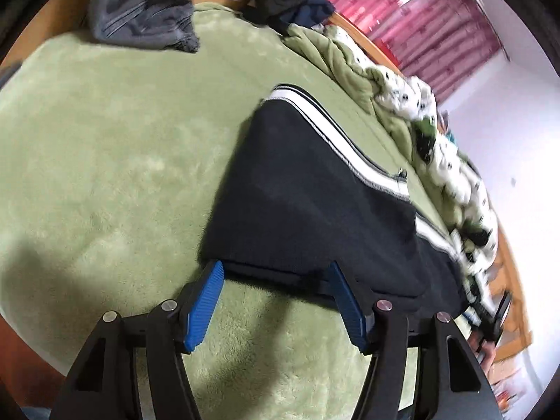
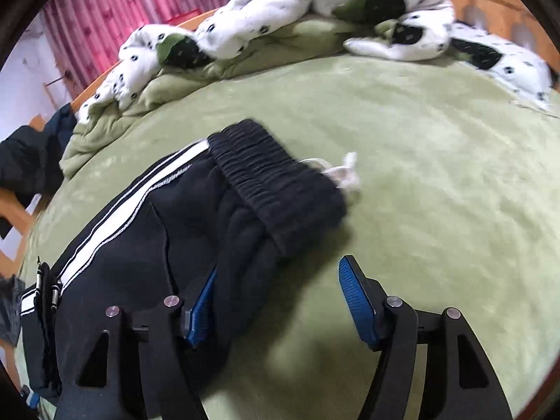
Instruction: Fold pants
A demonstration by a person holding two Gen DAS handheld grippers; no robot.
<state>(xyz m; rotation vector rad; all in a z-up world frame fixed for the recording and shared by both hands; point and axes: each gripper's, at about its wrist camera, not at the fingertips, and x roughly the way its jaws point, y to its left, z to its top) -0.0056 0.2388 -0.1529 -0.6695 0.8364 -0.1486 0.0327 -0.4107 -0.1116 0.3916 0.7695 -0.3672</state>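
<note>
The left gripper [image 1: 276,273] stood with its jaws spread wide at the near edge of the black pants [image 1: 297,192], which lay flat on the green blanket [image 1: 105,140]. The right gripper [image 2: 280,276] was likewise agape, its left finger [image 2: 201,309] against the cloth beside the ribbed waistband [image 2: 276,185].

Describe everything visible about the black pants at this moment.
The black pants are dark, fleecy-looking track pants with white side stripes and a ribbed elastic waistband showing a white drawstring. They lie flat on the green blanket, seemingly with the legs stacked. The left gripper, open, sits at their near hem edge; the right gripper, also open, straddles the fabric just below the waistband. A zipper pull shows near the stripe.
</note>
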